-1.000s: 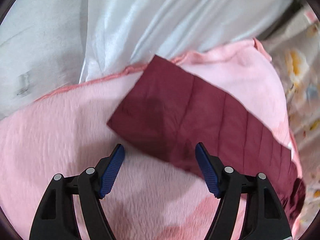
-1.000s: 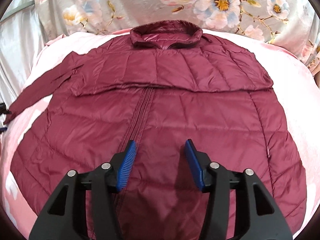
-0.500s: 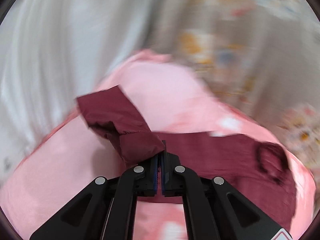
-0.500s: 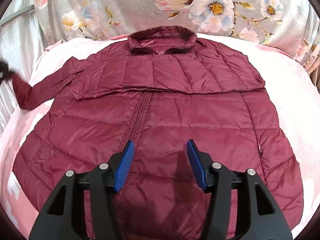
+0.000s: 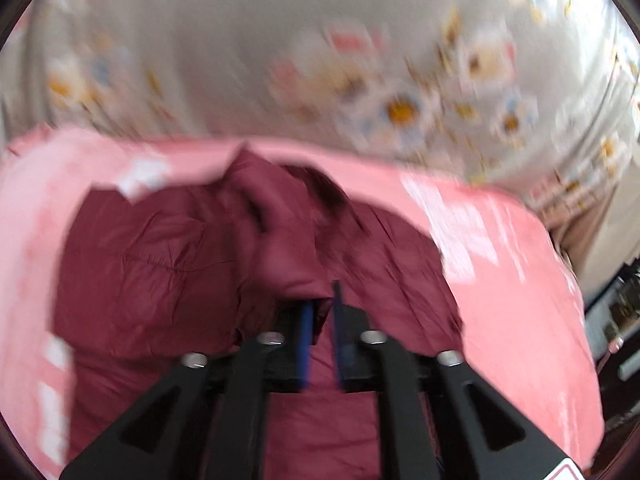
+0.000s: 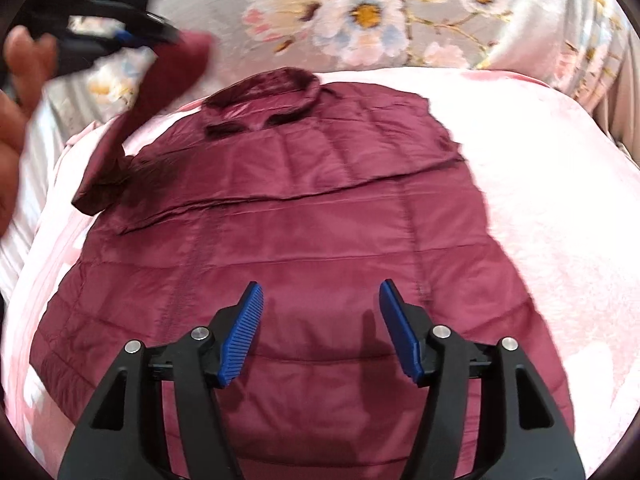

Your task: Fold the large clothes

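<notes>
A maroon quilted jacket (image 6: 312,248) lies flat, front up, collar (image 6: 264,96) far, on a pink blanket (image 6: 540,200). My left gripper (image 5: 321,312) is shut on the jacket's left sleeve (image 5: 288,248) and holds it lifted above the jacket body (image 5: 160,264). In the right wrist view the left gripper (image 6: 120,36) shows at the top left with the sleeve (image 6: 160,92) hanging from it. My right gripper (image 6: 320,320) is open and empty above the jacket's lower front.
A floral grey sheet (image 6: 360,12) rises behind the blanket. Pale fabric (image 6: 24,184) lies at the left edge. Dark furniture (image 5: 616,320) stands off the blanket's right side in the left wrist view.
My left gripper closed on the sleeve end, lifted it and swung it rightward over the jacket. The right gripper stayed open and shifted slightly right over the jacket.
</notes>
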The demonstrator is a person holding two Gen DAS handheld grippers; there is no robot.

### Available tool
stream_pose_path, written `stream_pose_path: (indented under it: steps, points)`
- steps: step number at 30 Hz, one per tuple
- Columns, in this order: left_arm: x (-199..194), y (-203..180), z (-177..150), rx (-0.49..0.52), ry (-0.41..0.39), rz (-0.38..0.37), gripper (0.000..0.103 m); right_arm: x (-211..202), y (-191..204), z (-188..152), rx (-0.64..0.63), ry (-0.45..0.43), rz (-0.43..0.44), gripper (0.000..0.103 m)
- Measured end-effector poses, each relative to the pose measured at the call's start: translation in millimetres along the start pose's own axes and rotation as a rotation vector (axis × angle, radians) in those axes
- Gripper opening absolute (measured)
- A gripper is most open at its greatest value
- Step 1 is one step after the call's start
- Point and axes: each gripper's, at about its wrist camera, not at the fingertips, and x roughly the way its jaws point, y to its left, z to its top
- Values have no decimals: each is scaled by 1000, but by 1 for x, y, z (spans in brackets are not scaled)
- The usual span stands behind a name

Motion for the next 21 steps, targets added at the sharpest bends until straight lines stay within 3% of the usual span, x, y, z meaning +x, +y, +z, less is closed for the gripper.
stream_pose_path:
  steps: [1,2,6,8,12,16,18,21]
  points:
    - [16,-6,-7,-20,51,-25,41,0,-9,1,16,2,-3,59]
    - [22,-8,-15,-36,71,-38,46,0,-12,0,23,1,-4,59]
    - [30,3,-34,-100,113,-89,49,-1,-34,9,62,1,2,61]
    - [19,23,-38,-127,96,-96,57,0,-40,21,82,3,28,63]
    - [-11,93,-39,-206,19,-2,61,10,-42,51,123,22,115,66]
    - [-21,177,-37,-393,5,70,61,37,-33,81,145,38,168,68]
    - [-21,217,-38,-499,0,77,61,55,-32,91,174,48,174,68]
    - [-18,250,-38,-568,-6,95,61,85,-37,101,245,81,173,68]
